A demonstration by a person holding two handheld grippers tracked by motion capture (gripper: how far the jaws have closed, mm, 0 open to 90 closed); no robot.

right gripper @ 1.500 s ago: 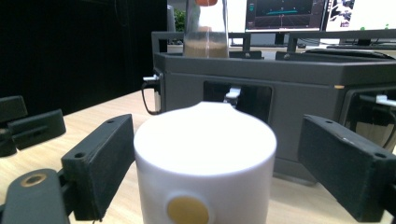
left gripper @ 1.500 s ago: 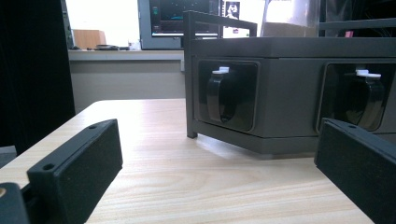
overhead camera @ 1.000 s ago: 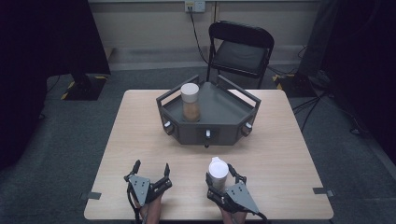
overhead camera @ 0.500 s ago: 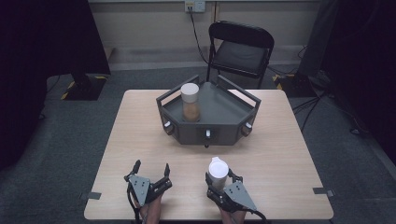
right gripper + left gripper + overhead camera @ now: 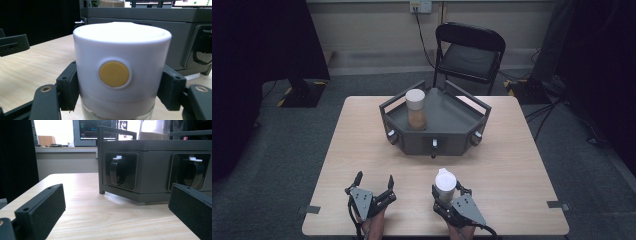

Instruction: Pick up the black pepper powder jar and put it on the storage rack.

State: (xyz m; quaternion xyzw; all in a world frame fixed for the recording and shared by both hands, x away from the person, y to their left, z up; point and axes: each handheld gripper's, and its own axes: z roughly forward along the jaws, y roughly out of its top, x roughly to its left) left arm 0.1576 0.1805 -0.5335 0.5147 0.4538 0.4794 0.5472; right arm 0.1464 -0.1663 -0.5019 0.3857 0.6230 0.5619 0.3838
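A jar with a white lid (image 5: 445,181) stands upright near the table's front edge, and my right gripper (image 5: 445,190) is shut on it. In the right gripper view the lid (image 5: 117,50) carries a round yellow button (image 5: 114,74), and both jaws press on the jar's sides. To its left my left gripper (image 5: 374,178) rests open with nothing between its jaws. A second white-lidded jar (image 5: 416,111) with brown contents stands in the back left of a dark grey six-sided tray (image 5: 447,141) at mid-table. From my left gripper (image 5: 116,202), the tray (image 5: 155,162) looms close ahead.
Black knobs (image 5: 117,171) sit in recesses on the tray's front walls. The wooden table (image 5: 512,160) is bare to the right and left of the tray. A black folding chair (image 5: 469,55) stands behind the table, with cables on the floor.
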